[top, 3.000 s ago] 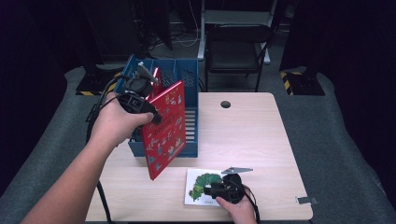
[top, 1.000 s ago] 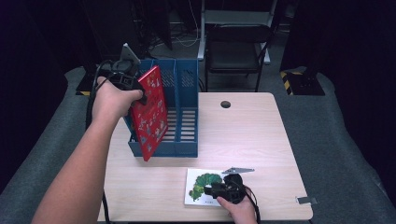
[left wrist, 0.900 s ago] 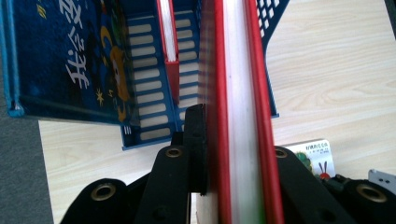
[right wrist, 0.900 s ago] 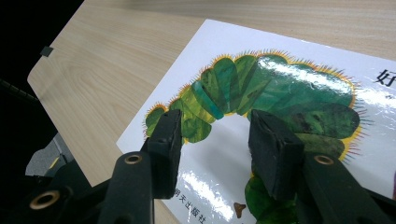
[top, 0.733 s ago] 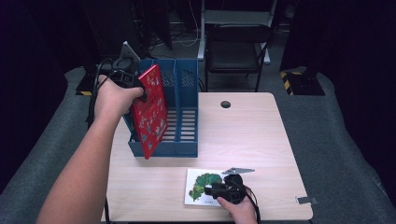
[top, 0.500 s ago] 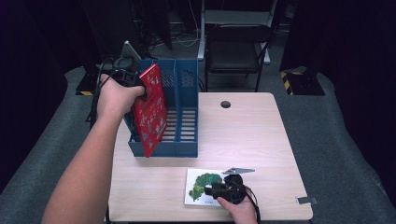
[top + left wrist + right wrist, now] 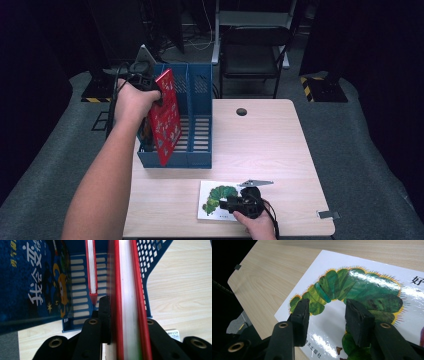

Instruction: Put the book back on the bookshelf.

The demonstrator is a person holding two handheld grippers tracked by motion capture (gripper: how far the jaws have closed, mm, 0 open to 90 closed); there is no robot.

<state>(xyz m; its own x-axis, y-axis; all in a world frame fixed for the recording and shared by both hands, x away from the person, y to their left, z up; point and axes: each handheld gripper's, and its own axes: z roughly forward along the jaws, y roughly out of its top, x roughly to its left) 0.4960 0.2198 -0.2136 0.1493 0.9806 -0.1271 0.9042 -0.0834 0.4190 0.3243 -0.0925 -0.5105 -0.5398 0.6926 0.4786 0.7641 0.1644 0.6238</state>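
The left gripper [image 7: 150, 87], upper left of the high view, is clamped on the top edge of a red book [image 7: 165, 117]. The book hangs tilted, its lower corner past the front wall of the blue file rack [image 7: 200, 155]. The rack sits at the table's left edge, with bare tabletop [image 7: 260, 140] to its right as far as a small dark hole [image 7: 242, 111].

In the left gripper view the red book [image 7: 128, 302] runs up the middle between the black jaws, which are pressed flat to its covers. To its left, inside the rack [image 7: 82, 285], stands a thinner red-edged book [image 7: 91, 270]; a dark blue book [image 7: 32, 280] fills the upper left. The rack's perforated wall lies just right of the held book.

At the bottom centre of the high view, the right gripper [image 7: 235, 202] rests over a white book with a green caterpillar [image 7: 212, 200], lying flat near the table's near edge. In the right gripper view the jaws stand apart above the glossy cover [image 7: 362, 290], with nothing between them; the table's corner and edge show at upper left.
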